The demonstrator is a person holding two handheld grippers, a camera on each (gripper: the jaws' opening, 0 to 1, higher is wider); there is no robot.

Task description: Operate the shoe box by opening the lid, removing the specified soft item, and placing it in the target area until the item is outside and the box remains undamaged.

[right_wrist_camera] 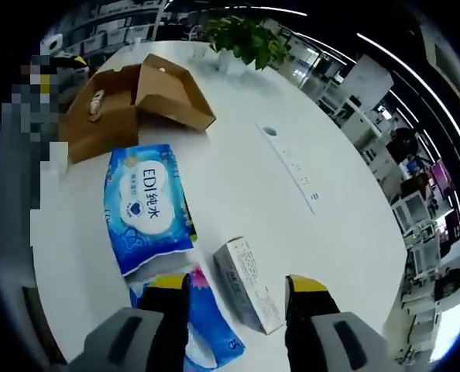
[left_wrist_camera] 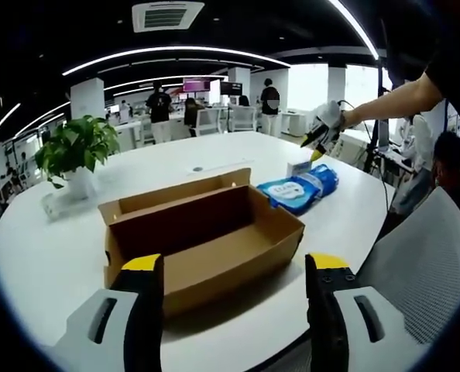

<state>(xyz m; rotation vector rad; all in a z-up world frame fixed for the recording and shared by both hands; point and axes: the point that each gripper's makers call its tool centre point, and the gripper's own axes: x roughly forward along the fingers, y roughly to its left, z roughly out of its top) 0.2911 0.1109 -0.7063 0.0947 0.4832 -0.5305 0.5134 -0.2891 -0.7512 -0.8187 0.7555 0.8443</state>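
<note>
The brown cardboard shoe box [left_wrist_camera: 207, 232] stands open on the white table [left_wrist_camera: 52, 248], its lid flap up at the back and its inside bare. My left gripper [left_wrist_camera: 234, 267] is open just in front of the box's near wall. Two blue wet-wipe packs [left_wrist_camera: 300, 190] lie to the box's right. In the right gripper view the upper blue pack [right_wrist_camera: 147, 205] overlaps a second pack [right_wrist_camera: 203, 325], with the shoe box [right_wrist_camera: 129, 101] beyond. My right gripper [right_wrist_camera: 238, 283] is open above the table, over a small white carton [right_wrist_camera: 249, 283]. A hand holds that right gripper [left_wrist_camera: 320, 139] in the air past the packs.
A potted plant [left_wrist_camera: 79, 151] stands at the table's far left, with the same plant [right_wrist_camera: 245, 39] beyond the box in the right gripper view. A cable slot [right_wrist_camera: 292, 167] runs along the table. A grey chair [left_wrist_camera: 423, 256] sits at the near right edge. People stand in the office behind.
</note>
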